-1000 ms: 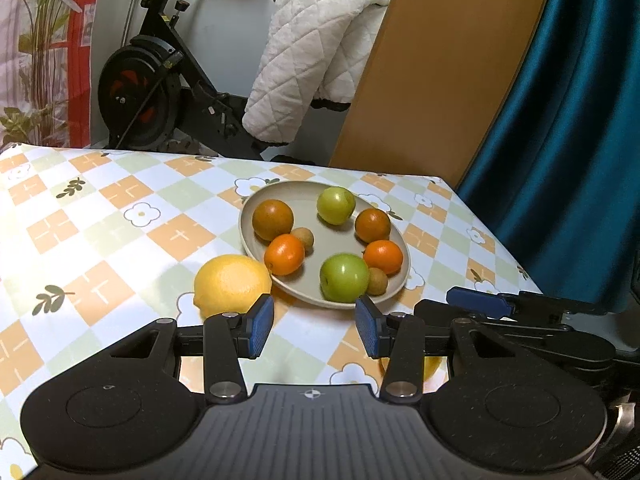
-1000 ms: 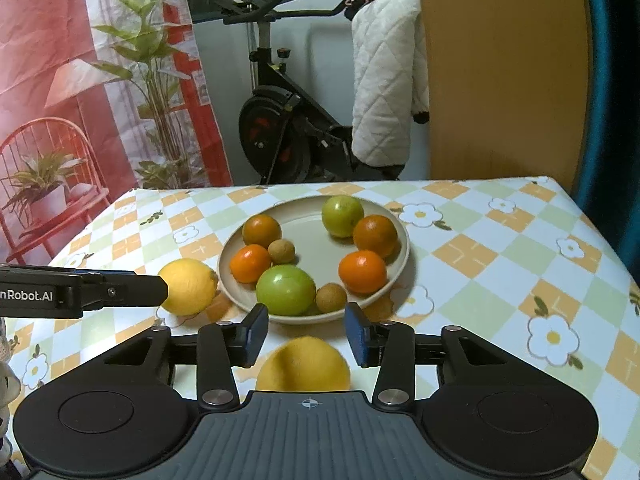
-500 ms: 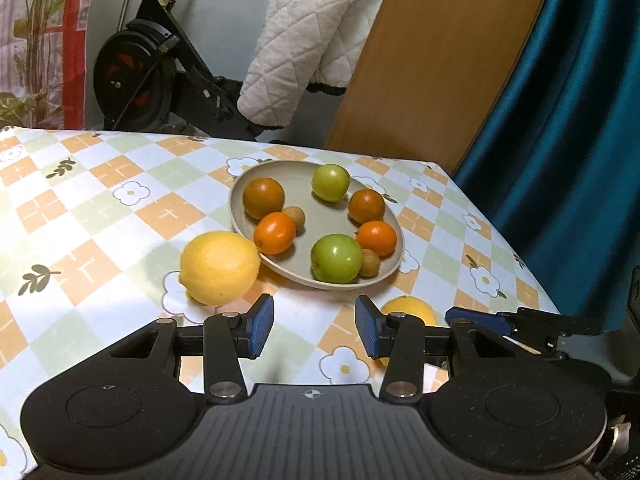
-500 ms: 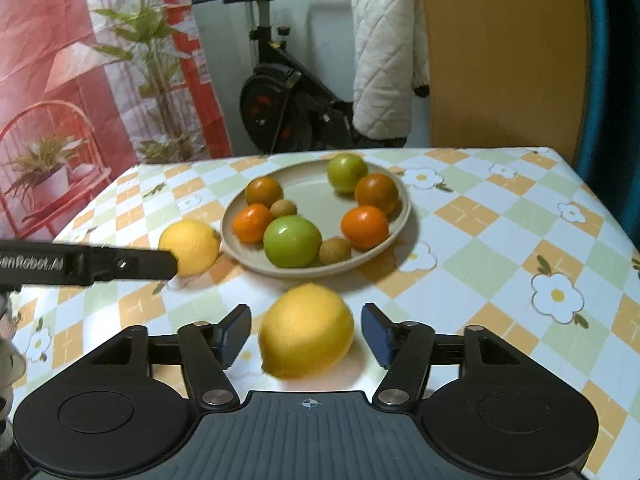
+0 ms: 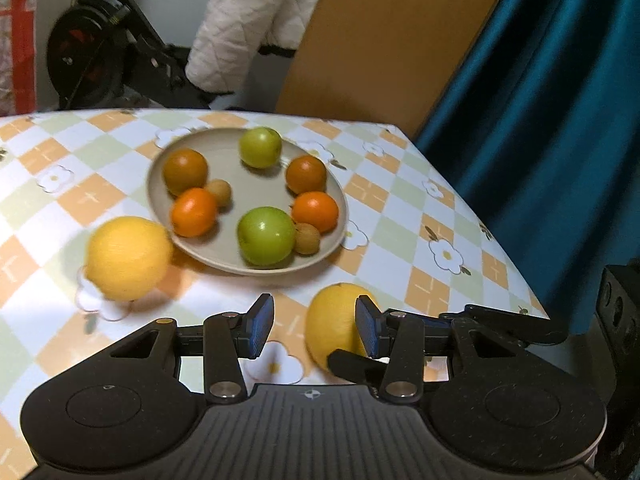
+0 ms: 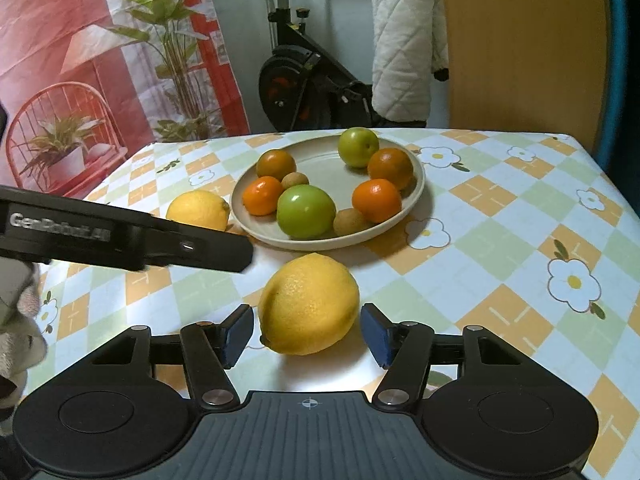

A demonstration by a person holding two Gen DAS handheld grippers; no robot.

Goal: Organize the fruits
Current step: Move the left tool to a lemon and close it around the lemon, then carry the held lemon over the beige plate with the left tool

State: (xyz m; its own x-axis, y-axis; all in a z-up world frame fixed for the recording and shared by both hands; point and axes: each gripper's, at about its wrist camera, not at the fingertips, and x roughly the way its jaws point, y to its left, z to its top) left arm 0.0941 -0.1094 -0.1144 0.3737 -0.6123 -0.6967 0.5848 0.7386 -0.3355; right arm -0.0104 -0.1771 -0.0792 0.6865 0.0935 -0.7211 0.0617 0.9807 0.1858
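Two lemons off the plate [image 6: 416, 188]: near lemon [image 6: 309, 304] sits unpinched between the spread right gripper [image 6: 307, 334] (half-hidden leftward), left gripper [image 5: 315, 327] gaping, empty.

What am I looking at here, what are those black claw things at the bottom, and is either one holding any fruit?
Those are hand-held grippers, one in each of a person's hands, each carrying a camera that looks along its two fingers. One picture comes from the left gripper, the other from the right gripper. On the checkered tablecloth sits a plate of oranges, green fruits and small brown fruits. Two lemons lie outside it. The near lemon rests on the cloth between the right gripper's open fingers, with gaps on both sides, so it is not gripped. The far lemon lies beside the plate. The left gripper is open and empty.
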